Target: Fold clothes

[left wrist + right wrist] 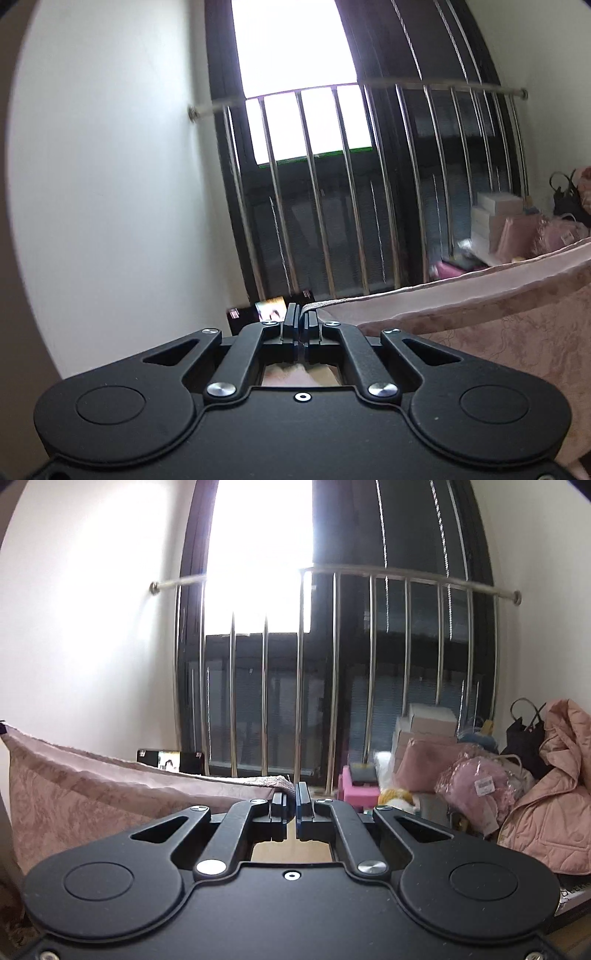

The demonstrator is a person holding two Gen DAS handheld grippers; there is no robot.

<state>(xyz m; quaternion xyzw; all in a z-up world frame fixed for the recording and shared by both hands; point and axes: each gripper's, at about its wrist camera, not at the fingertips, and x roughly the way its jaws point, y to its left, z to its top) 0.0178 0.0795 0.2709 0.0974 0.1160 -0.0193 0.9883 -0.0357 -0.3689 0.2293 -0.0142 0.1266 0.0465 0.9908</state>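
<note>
A pink patterned garment (480, 314) hangs stretched in the air between my two grippers. My left gripper (303, 319) is shut on its top edge at one corner, and the cloth runs off to the right. In the right wrist view the same garment (92, 794) runs off to the left, and my right gripper (291, 797) is shut on its other top corner. Both grippers are held up, level with the window. The lower part of the garment is hidden below the gripper bodies.
A tall dark window with a steel guard rail (332, 572) is straight ahead. White walls stand on either side. At the right are stacked boxes (428, 723), pink bags (476, 782), a black handbag (524, 734) and a pink quilted coat (554, 805). A small screen (168, 762) stands low by the window.
</note>
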